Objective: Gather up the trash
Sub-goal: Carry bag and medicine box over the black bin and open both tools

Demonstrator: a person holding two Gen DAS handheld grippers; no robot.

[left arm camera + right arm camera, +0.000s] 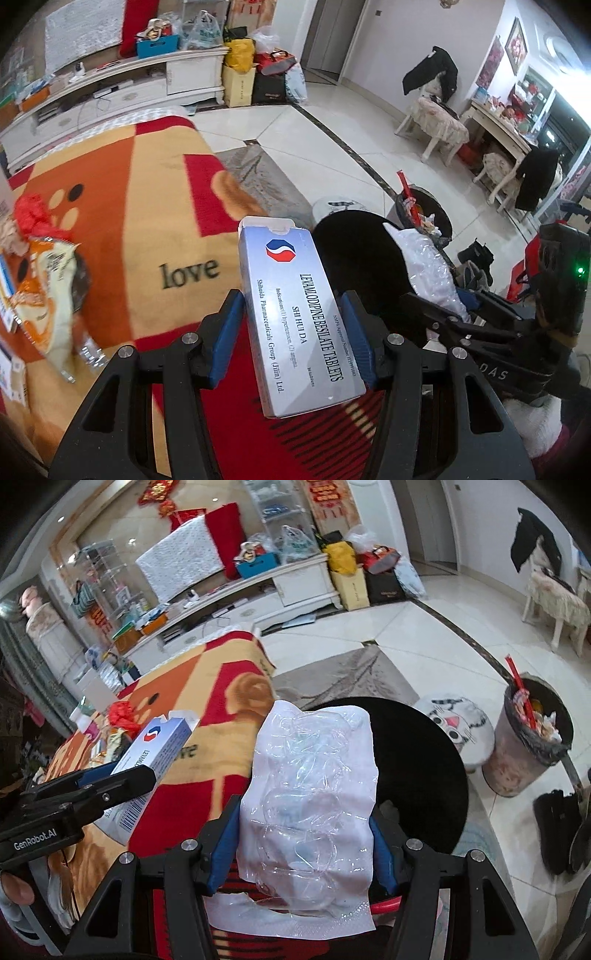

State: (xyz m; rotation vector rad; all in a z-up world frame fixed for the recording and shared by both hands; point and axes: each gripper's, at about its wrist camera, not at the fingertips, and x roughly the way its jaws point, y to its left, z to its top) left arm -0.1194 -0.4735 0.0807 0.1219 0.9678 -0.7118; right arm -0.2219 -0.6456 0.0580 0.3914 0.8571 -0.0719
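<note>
My left gripper [293, 336] is shut on a silver-blue tablet box [295, 317], held above the blanket; the box also shows in the right wrist view [155, 753] at the left. My right gripper [306, 834] is shut on a clear plastic blister pack with white backing [310, 797], which also shows in the left wrist view [428, 266]. A lined trash bin [524, 746] full of wrappers stands on the floor at the right; it also shows in the left wrist view [424, 214]. More trash, an orange-white snack bag [48, 295] and red plastic [33, 214], lies on the blanket at the left.
An orange, red and tan blanket [147, 229] covers the table. A round black stool [417, 768] stands between blanket and bin, with a cat-face cushion stool [458, 720] behind it. A white TV cabinet [258, 590], bags and chairs [432, 122] line the tiled room.
</note>
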